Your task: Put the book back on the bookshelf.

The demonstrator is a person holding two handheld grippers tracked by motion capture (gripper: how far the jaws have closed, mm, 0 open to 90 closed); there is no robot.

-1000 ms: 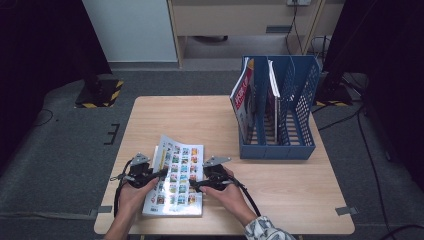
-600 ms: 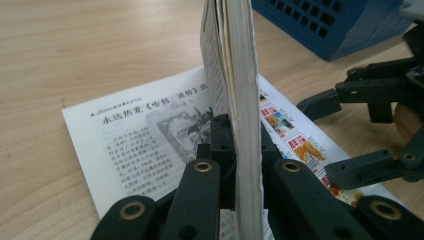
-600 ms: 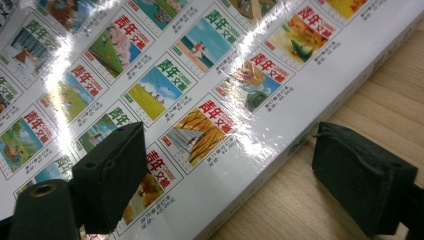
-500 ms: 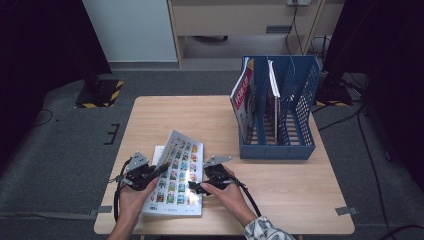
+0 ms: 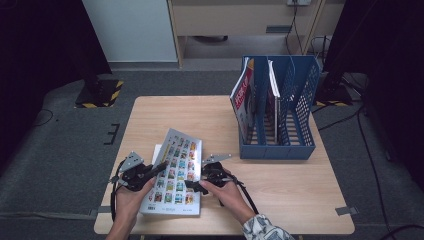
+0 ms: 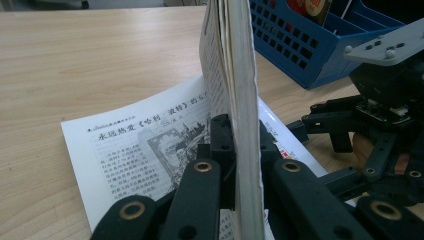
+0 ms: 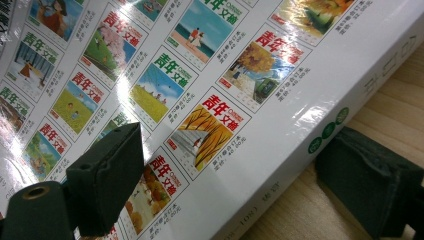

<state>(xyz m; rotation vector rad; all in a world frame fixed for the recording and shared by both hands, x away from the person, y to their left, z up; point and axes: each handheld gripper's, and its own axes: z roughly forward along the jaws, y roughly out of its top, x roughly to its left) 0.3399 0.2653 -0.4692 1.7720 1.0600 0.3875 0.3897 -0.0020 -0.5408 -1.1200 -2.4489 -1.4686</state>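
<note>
On the wooden counter (image 5: 165,115) near a blue rack (image 5: 280,145), the left gripper (image 5: 161,168) pinches the magazine (image 5: 175,170) tight at its edge, while the right gripper (image 5: 192,182) has open jaws around its spine.

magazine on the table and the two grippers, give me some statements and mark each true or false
1. The left gripper has its fingers shut on the magazine. True.
2. The right gripper has one of its fingers above the cover and one below the spine edge. True.
3. The blue file rack holds nothing. False: it already holds magazines in its left compartments.
4. The magazine lies flat and closed on the table. False: its left edge is lifted, and a printed sheet shows beneath.
5. The rack stands at the table's left side. False: it stands at the right.
</note>
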